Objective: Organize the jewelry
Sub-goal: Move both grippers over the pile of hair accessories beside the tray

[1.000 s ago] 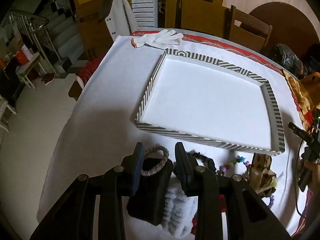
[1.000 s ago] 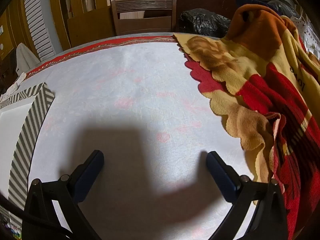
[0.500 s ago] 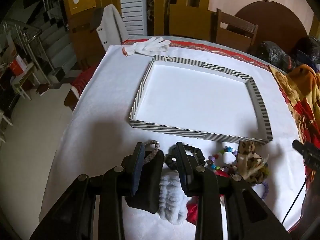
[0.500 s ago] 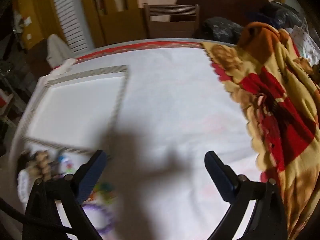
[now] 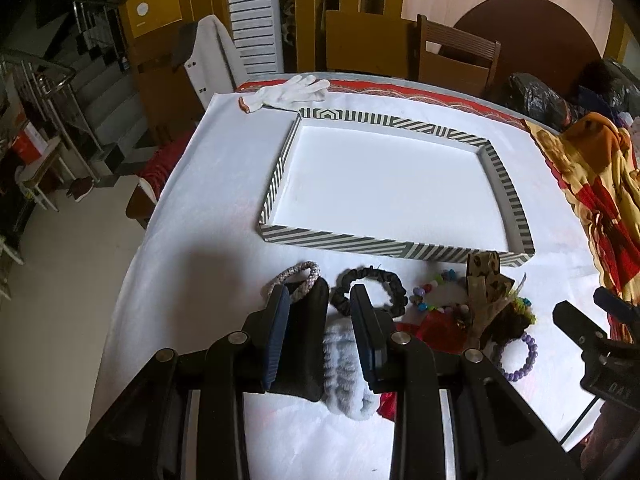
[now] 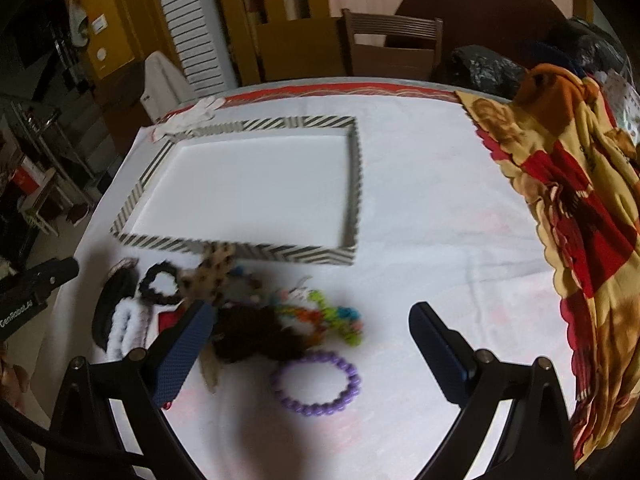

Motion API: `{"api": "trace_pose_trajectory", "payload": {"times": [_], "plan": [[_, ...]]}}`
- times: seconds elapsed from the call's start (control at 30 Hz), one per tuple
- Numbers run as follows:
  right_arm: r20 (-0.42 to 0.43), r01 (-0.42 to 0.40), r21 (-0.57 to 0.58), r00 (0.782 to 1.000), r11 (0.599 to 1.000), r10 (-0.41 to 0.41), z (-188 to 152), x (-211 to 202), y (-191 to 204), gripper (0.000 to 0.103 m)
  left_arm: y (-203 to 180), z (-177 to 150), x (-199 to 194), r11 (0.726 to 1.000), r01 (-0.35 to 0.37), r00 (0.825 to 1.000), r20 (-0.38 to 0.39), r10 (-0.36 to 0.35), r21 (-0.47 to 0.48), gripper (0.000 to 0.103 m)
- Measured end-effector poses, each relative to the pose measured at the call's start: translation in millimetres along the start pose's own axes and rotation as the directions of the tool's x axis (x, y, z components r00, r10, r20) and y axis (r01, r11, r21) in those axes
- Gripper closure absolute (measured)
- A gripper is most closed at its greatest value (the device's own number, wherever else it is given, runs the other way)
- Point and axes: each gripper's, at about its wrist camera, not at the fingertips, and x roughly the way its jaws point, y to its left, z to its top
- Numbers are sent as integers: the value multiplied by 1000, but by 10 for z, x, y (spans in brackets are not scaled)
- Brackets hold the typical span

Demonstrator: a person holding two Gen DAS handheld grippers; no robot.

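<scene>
The left tool point(image 5: 320, 300) hung with its fingers parted above a black pouch point(image 5: 306, 344), gripping nothing. The right tool point(image 6: 312, 320) was spread wide over the purple bead bracelet point(image 6: 316, 384). The jewelry lay heaped on the worktop point(image 5: 200, 280) just before the striped tray point(image 5: 396, 244).

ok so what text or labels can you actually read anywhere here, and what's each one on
"CenRoboLAI", as best it reads: white print on the left claw's black body, right wrist view; the last letters are unsure.
"DAS": partial print on the right claw's body, left wrist view; the rest is cut off.
Striped tray, white glove, purple bead bracelet: no text.
</scene>
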Motion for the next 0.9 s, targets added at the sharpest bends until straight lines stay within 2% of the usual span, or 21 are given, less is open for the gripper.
{"api": "trace_pose_trajectory", "payload": {"times": [0.2,0.9], "plan": [[3,5,-31,1000,1000,-5,-7,-74,188,3,50,-37,-49,1000,-2,1000,7,2,-4,80],[-13,5,-18,1000,1000,-5,0,-128,307,3,80,-105,-32,1000,-9,1000,-6,9,-6,80]]}}
